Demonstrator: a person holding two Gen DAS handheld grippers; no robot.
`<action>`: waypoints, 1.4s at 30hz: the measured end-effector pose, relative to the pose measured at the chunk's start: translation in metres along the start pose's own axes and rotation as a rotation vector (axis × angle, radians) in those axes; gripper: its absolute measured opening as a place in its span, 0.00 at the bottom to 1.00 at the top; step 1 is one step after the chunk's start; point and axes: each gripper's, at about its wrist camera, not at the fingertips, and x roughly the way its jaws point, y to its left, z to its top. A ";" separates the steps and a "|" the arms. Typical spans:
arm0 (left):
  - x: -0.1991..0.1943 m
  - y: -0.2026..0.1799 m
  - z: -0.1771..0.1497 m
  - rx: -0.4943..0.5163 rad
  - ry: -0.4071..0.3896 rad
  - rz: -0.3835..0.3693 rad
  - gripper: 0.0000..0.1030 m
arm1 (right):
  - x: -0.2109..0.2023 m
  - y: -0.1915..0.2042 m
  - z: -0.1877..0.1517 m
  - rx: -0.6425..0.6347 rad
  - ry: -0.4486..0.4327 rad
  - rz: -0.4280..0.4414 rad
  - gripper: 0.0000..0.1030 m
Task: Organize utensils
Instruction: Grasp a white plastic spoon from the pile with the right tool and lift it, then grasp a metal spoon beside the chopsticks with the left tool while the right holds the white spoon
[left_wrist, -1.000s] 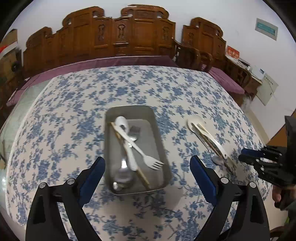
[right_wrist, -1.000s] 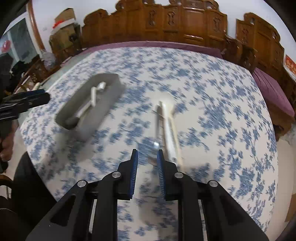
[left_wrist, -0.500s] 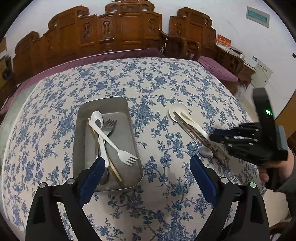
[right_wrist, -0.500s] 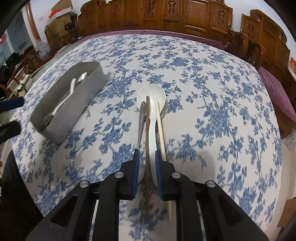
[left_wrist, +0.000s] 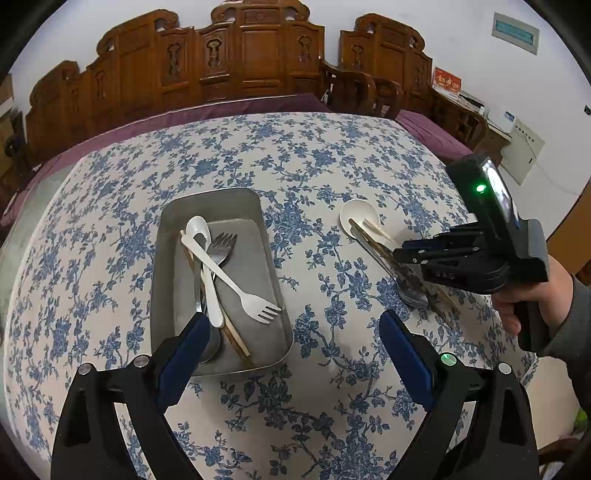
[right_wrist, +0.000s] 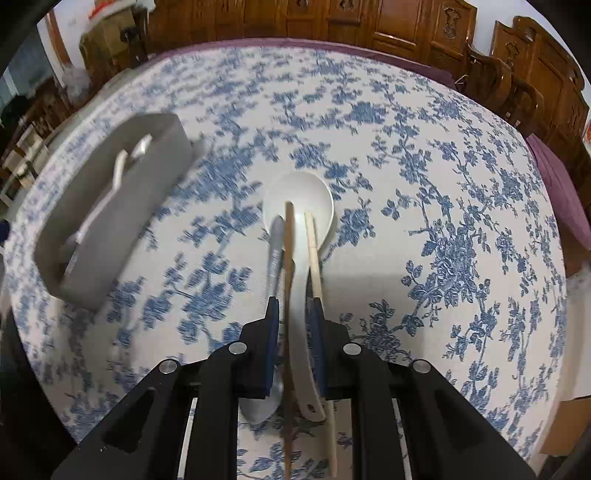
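Straddling the white spoon (right_wrist: 299, 280) handle and dark chopstick (right_wrist: 288, 258), right claw (right_wrist: 293, 314) sits narrow, pads not clearly pressing. Metal spoon (right_wrist: 274, 258) and pale chopstick (right_wrist: 314, 247) lie just outside, all on the floral counter (right_wrist: 443, 184). Left claw (left_wrist: 293, 339) gapes wide, empty, above the tray (left_wrist: 166, 258) holding forks and spoons.

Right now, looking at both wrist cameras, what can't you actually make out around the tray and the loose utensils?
- Right wrist view: the tray is motion-blurred, so its contents can't be identified.
- Left wrist view: the right gripper covers the handles of the loose utensils.
- Right wrist view: whether the pads press the white ladle and dark chopstick is unclear.
- Left wrist view: the left gripper hides the tray's near-left corner.
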 end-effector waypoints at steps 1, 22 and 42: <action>0.000 0.000 0.000 0.000 0.000 -0.001 0.87 | 0.003 0.000 0.000 -0.003 0.010 -0.003 0.19; 0.018 -0.015 0.002 0.017 0.030 -0.013 0.87 | -0.050 0.006 0.017 0.045 -0.177 0.164 0.05; 0.080 -0.053 0.017 -0.020 0.122 -0.052 0.87 | -0.065 -0.034 -0.031 0.077 -0.163 0.042 0.05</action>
